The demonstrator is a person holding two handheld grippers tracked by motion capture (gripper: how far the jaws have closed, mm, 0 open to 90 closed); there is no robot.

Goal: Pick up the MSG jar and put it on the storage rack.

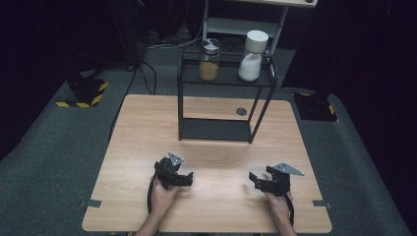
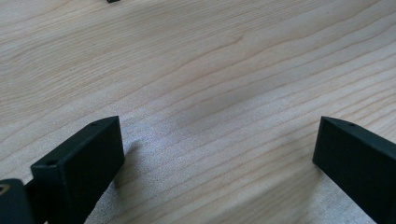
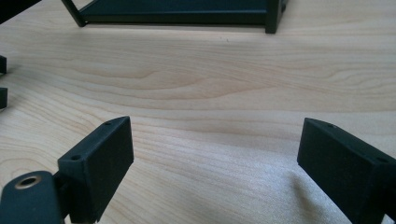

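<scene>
Both claws down on the near tabletop point(image 1: 147, 128), left claw point(image 1: 189, 179) and right claw point(image 1: 252, 178) alike spread wide with nothing between the jaws. Spice jar point(image 1: 209, 60) and white jar point(image 1: 252, 55) upright on the rack point(image 1: 183, 105) top shelf, straight ahead and higher. White jar nearer the right claw, spice jar roughly midway.

Staged recording set or lab, not a home. Pale wooden desk point(image 1: 147, 147) stands alone on grey carpet point(image 1: 44, 162), black darkness all round. Yellow-and-black hazard-striped stand feet point(image 1: 86, 93) at both far corners; cables point(image 1: 147, 73) trail across the floor. Small black metal shelf rack point(image 1: 221, 98) on the desk carries two jars point(image 1: 209, 60). Tape markers point(image 1: 91, 203) on the desk's near edges.
</scene>
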